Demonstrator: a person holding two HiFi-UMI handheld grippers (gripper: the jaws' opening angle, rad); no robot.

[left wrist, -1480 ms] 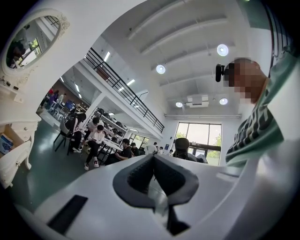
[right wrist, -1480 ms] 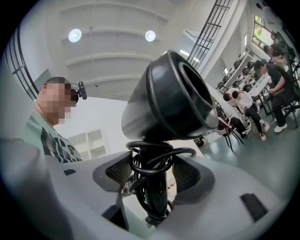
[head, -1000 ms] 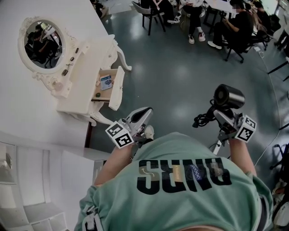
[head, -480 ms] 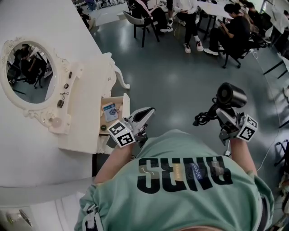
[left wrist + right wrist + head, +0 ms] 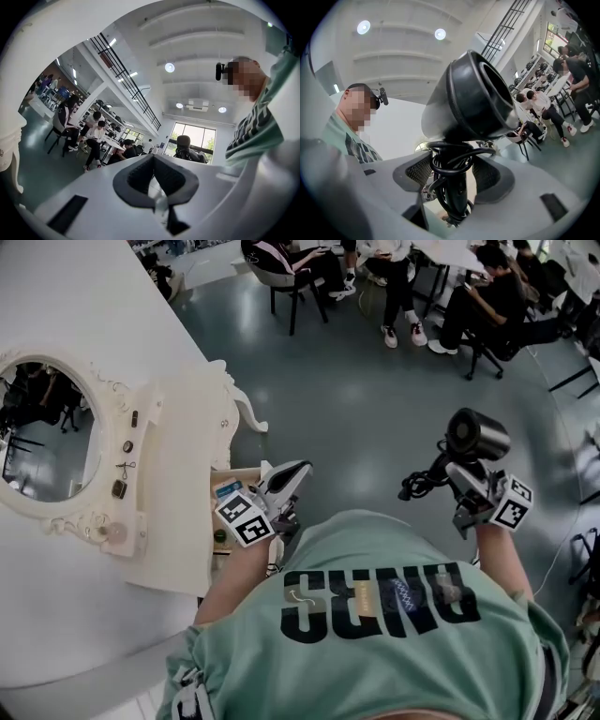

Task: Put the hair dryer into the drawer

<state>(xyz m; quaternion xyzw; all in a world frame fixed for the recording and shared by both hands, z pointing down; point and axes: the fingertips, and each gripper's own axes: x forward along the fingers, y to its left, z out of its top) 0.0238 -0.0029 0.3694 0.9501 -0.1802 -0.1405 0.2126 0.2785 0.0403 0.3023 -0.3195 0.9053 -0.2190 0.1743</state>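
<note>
Right claw (image 5: 466, 486) is clamped on the handle of the hair dryer (image 5: 476, 437), carried upright at right. Left claw (image 5: 296, 472), closed and empty, is near the open drawer (image 5: 228, 487) at left.

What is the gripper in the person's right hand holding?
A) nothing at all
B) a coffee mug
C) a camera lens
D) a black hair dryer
D: in the right gripper view, the right gripper is clamped on the handle of the black hair dryer, with the cord coiled round it.
</note>
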